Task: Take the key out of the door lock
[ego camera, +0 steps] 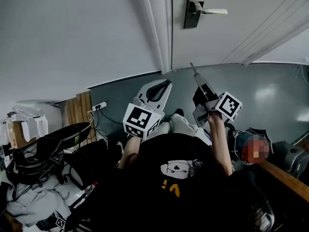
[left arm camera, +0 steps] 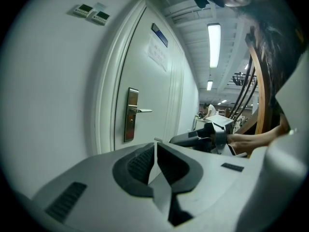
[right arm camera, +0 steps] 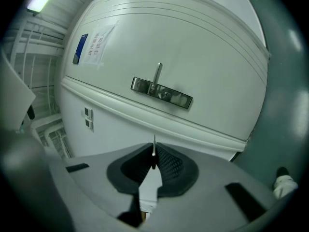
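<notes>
The white door (ego camera: 231, 37) carries a metal lock plate (ego camera: 194, 6) with a lever handle (ego camera: 212, 11). My right gripper (ego camera: 199, 81) is shut on a thin metal key (ego camera: 193, 69), whose tip sticks out past the jaws, away from the door. In the right gripper view the key (right arm camera: 154, 148) shows as a sliver between the closed pads of that gripper (right arm camera: 154, 154), with the lock plate (right arm camera: 161, 92) ahead. My left gripper (ego camera: 164, 85) is shut with nothing in it. The left gripper view shows its closed jaws (left arm camera: 155, 146), the lock plate (left arm camera: 130, 115) and the right gripper (left arm camera: 203, 137).
The grey floor (ego camera: 270, 95) lies below the door. A power strip (ego camera: 99, 105) and a wooden panel (ego camera: 79, 110) are at the left wall, with a black chair and bags (ego camera: 58, 149) beside them. A wooden desk edge (ego camera: 285, 178) is at the right.
</notes>
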The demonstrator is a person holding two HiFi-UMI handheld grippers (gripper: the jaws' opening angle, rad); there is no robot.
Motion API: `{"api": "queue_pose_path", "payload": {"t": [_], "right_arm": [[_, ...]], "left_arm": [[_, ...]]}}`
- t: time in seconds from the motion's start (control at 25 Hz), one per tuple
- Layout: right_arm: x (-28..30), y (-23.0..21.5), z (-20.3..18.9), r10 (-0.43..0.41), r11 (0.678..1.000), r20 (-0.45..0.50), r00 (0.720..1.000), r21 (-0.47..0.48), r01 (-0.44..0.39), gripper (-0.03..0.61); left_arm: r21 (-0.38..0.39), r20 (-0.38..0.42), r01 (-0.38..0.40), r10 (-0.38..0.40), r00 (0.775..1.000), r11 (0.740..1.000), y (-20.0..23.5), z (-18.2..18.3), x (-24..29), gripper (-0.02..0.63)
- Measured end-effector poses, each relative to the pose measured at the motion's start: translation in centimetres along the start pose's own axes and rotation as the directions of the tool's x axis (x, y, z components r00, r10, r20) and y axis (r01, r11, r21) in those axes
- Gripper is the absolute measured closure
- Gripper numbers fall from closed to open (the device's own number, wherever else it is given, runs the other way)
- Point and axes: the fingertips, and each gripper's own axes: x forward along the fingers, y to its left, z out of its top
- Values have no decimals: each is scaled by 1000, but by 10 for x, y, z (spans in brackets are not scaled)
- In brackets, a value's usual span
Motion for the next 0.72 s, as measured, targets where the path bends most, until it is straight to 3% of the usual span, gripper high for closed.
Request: {"api": "queue_pose_path", "payload": {"t": [0.28, 0.72], "right_arm": [[-54, 10, -34, 7, 999, 7, 1000, -45, -7, 557], [-68, 28, -69, -9, 996, 11, 1000, -85, 9, 557]], "left_arm": [[19, 30, 14, -14, 999, 1000, -44, -12, -34, 591], [31, 29, 55, -56, 998, 998, -57, -20, -68, 591]]}}
